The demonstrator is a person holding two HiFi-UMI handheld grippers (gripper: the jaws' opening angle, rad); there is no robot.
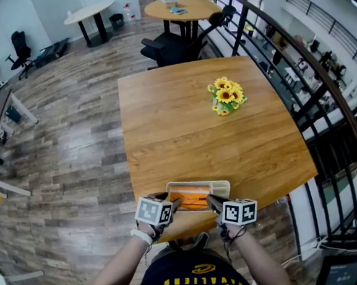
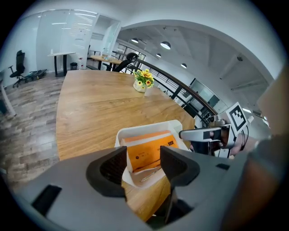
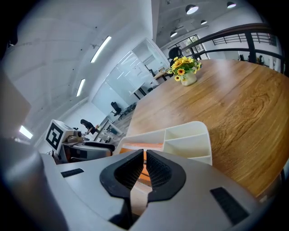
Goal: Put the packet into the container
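Note:
A white divided container (image 1: 221, 186) stands at the near edge of the wooden table (image 1: 186, 127). An orange packet (image 1: 190, 199) lies inside its large compartment, leaning against the far wall (image 2: 146, 151). My left gripper (image 1: 176, 202) is at the container's left end, open, with the container's near corner showing through the gap and nothing pressed (image 2: 143, 164). My right gripper (image 1: 209, 199) is over the packet's right end, shut, with nothing seen held (image 3: 145, 169). The small compartments (image 3: 189, 144) on the right hold nothing.
A vase of yellow flowers (image 1: 226, 97) stands toward the table's far side. The table's near edge runs just under the container. Black office chairs (image 1: 168, 48) and round tables (image 1: 181, 8) stand beyond, and a dark railing (image 1: 330, 115) runs along the right.

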